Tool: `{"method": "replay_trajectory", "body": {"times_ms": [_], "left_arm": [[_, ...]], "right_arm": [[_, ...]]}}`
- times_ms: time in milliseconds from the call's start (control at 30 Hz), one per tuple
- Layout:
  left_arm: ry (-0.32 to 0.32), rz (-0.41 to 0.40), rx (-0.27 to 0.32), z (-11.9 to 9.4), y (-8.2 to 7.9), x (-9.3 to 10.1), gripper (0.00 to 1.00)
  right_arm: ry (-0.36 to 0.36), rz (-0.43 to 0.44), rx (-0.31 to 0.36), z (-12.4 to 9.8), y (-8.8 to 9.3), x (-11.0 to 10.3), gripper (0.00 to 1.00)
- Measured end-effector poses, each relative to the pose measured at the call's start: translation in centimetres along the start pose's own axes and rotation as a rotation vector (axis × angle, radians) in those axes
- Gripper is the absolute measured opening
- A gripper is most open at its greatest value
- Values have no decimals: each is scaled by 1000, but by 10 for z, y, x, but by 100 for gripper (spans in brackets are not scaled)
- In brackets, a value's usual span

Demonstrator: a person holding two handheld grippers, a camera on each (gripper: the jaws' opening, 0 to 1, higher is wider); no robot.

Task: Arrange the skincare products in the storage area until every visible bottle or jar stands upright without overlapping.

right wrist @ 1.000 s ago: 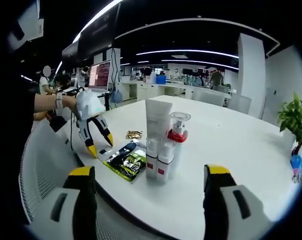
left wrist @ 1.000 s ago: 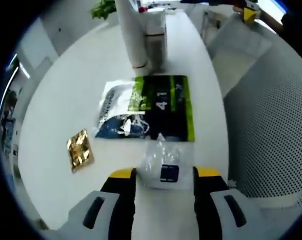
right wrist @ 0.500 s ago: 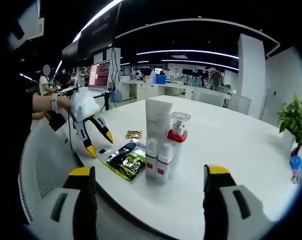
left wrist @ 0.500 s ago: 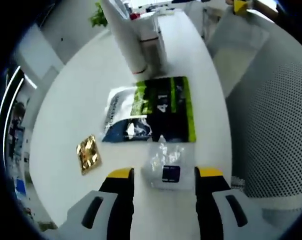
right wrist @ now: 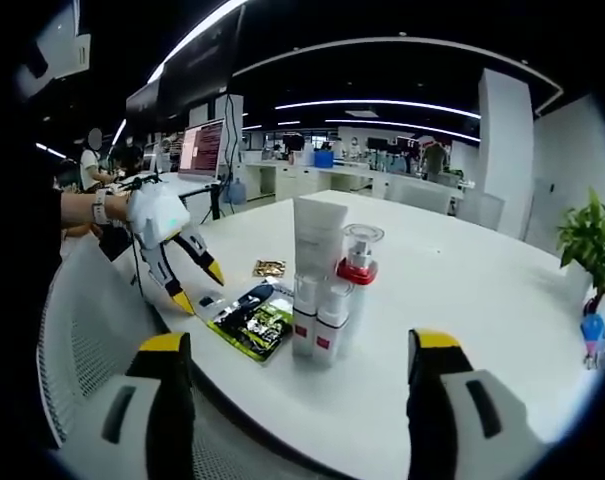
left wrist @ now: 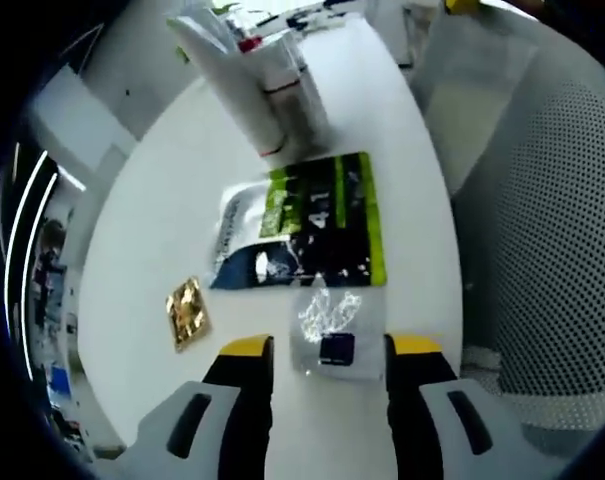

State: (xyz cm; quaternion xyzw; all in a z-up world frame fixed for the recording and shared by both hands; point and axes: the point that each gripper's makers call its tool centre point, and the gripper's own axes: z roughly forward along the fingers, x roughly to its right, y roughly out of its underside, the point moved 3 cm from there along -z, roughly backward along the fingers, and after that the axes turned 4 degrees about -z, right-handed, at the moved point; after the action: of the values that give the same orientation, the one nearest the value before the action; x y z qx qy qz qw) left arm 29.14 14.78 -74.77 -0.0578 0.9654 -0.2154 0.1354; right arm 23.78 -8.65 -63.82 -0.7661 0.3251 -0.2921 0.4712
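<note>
Left gripper view: the left gripper [left wrist: 319, 350] hangs above the near edge of a white table [left wrist: 152, 230], its yellow-tipped jaws apart on either side of a small clear sachet [left wrist: 329, 332] with a dark label, which lies flat at that edge; contact between jaws and sachet cannot be told. Just beyond the sachet lies a flat green-and-dark packet [left wrist: 302, 225], and to its left, apart from it, a small gold foil packet [left wrist: 187, 312]. Farther along the table stands a cluster of skincare products [left wrist: 257, 85] (tall white tube in front, white boxes with red bands behind), all upright. A perforated white chair back [left wrist: 552, 250] lies past the table edge.

Right gripper view: the right gripper [right wrist: 294, 372] is held off the table's near edge, jaws wide apart and holding nothing. The skincare products [right wrist: 327, 280] stand near that edge: white tube, pump bottle with red collar, two small red-labelled boxes touching in front. To their left lie the green-and-dark packet [right wrist: 250, 320] and the gold foil packet [right wrist: 269, 268]. The left gripper [right wrist: 194, 285] points down over the table edge beside the packet, carried by a person's hand [right wrist: 154, 212].
</note>
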Motion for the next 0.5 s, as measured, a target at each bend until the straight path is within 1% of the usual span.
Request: {"method": "replay_trajectory", "body": {"times_ms": [67, 167, 233, 333, 433, 500], "left_arm": [[-7, 1, -3, -1, 0, -1, 44], [-24, 9, -7, -2, -1, -3, 53], [-17, -3, -16, -3, -1, -3, 60], [-8, -15, -21, -3, 0, -2, 65], [8, -50, -20, -4, 2, 3, 74], [11, -81, -3, -6, 2, 4, 76]], "right_arm": [[1, -1, 0, 0, 0, 0, 90], [1, 0, 1, 0, 0, 0, 90], [1, 0, 1, 0, 0, 0, 90], [3, 1, 2, 0, 0, 0, 90], [3, 3, 3, 0, -1, 0, 90], [5, 3, 2, 0, 0, 0, 90]]}}
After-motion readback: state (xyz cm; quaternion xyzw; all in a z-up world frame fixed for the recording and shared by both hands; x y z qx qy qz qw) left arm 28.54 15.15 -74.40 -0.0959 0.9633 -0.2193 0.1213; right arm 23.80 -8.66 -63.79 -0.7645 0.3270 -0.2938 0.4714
